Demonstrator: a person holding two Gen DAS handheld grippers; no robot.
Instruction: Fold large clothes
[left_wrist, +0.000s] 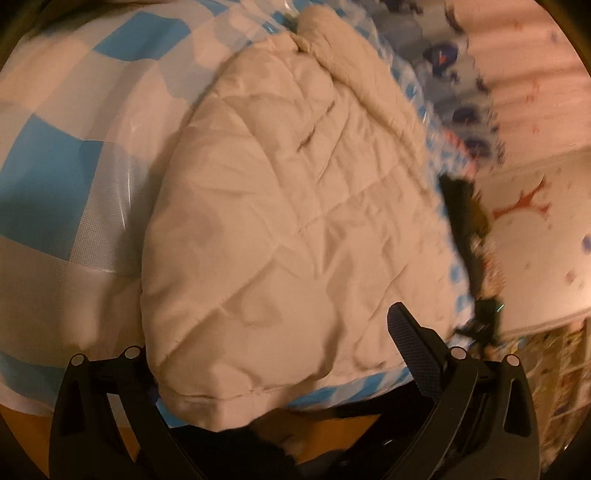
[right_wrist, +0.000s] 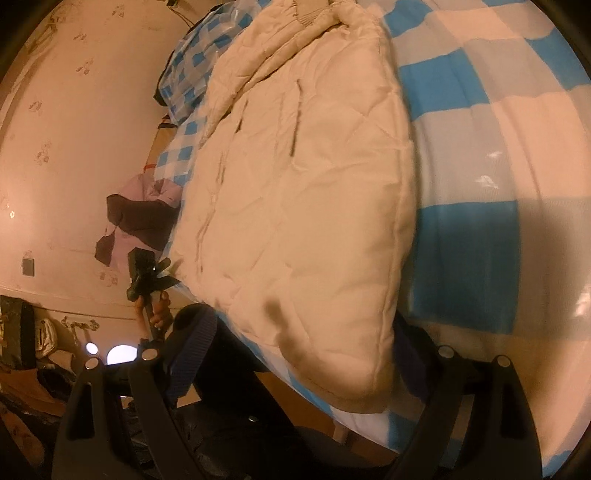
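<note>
Bed (right_wrist: 480, 155): glossy blue-white check cover. Cream quilted jacket (left_wrist: 295, 221), diamond stitching, puffy. Left gripper (left_wrist: 280, 373), right gripper (right_wrist: 295, 384) jaws wide, straddling hem.

Cream quilted jacket (left_wrist: 295, 229) lay on checked sheet (left_wrist: 55, 166); left gripper (left_wrist: 277, 373) stood open, straddling its hem.

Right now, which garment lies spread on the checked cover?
The cream quilted jacket, spread flat on the checked cover; the purple-and-brown garment sits bunched beside its edge, by the wall.
</note>
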